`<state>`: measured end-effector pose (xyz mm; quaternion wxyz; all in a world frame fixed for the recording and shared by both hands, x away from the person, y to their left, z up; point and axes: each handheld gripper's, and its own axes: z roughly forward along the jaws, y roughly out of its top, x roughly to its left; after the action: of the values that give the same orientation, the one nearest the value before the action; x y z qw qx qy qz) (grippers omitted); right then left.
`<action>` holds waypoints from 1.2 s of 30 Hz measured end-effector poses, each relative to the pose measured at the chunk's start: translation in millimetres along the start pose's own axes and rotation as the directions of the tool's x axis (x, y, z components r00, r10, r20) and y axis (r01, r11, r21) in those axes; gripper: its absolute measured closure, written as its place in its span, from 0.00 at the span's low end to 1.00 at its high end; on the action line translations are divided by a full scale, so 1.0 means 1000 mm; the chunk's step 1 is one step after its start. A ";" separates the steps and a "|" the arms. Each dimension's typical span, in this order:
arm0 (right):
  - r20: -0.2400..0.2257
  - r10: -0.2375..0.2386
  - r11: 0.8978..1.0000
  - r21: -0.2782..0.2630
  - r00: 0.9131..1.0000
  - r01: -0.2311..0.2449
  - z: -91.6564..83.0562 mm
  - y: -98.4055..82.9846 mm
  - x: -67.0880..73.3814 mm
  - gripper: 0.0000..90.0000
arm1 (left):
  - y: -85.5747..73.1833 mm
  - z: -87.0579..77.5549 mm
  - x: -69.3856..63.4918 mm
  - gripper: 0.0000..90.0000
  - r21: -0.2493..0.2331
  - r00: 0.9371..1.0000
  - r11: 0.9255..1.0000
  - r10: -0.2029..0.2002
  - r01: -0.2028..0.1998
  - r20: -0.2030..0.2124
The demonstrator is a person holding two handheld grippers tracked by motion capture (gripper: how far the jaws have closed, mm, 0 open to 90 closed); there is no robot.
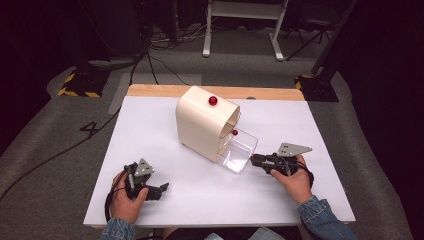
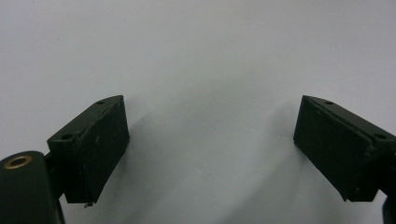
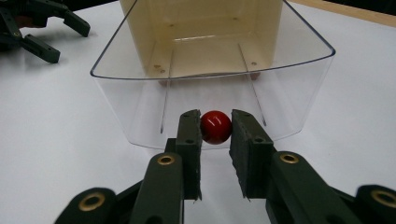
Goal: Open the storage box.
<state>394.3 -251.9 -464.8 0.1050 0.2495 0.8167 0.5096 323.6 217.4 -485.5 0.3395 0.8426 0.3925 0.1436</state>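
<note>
A cream box (image 1: 200,125) with a rounded top stands in the middle of the white table (image 1: 150,130). A clear plastic drawer (image 1: 239,150) sticks out of its open side toward the right. My right gripper (image 1: 254,160) is at the drawer's outer end. It is shut on the small red knob (image 3: 215,127) on the clear front wall (image 3: 140,112), with the right gripper (image 3: 215,122) pads pressed on either side. My left gripper (image 1: 162,188) rests near the table's front left. Its left gripper (image 2: 210,121) jaws stand wide apart over bare table with nothing between them.
A red knob (image 1: 212,100) sits on the box's top, and another red knob (image 1: 234,132) shows at its open mouth. The left gripper (image 3: 37,28) lies well off to one side of the drawer. A wooden strip (image 1: 160,90) runs along the table's far edge.
</note>
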 end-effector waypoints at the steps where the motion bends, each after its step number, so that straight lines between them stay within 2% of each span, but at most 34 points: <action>1: 0.000 0.003 1.000 0.001 1.000 -0.003 -0.001 -0.001 0.000 0.82 | 0.000 0.000 0.000 0.12 0.000 1.000 1.000 0.001 -0.001 0.000; 12: 0.018 0.024 1.000 0.010 1.000 -0.024 -0.010 -0.011 -0.002 0.83 | -0.001 0.000 -0.001 0.12 -0.002 1.000 1.000 -0.001 0.001 0.000; 21: 0.035 0.029 1.000 0.007 0.999 -0.029 -0.019 -0.011 -0.002 0.75 | -0.001 0.000 -0.001 0.12 -0.004 1.000 1.000 -0.002 0.002 0.001; 29: 0.050 0.010 1.000 -0.024 0.999 -0.009 -0.032 0.007 0.000 0.73 | -0.001 0.000 -0.001 0.12 -0.004 1.000 1.000 -0.001 0.001 -0.001; 36: 0.044 -0.031 0.998 -0.057 0.999 0.034 -0.037 0.040 0.003 0.71 | -0.001 0.000 -0.001 0.12 -0.004 1.000 1.000 -0.001 0.001 -0.003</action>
<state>388.1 -265.1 -412.2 0.1381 0.2441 0.8032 0.5256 322.4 217.1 -486.0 0.3406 0.8416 0.3931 0.1457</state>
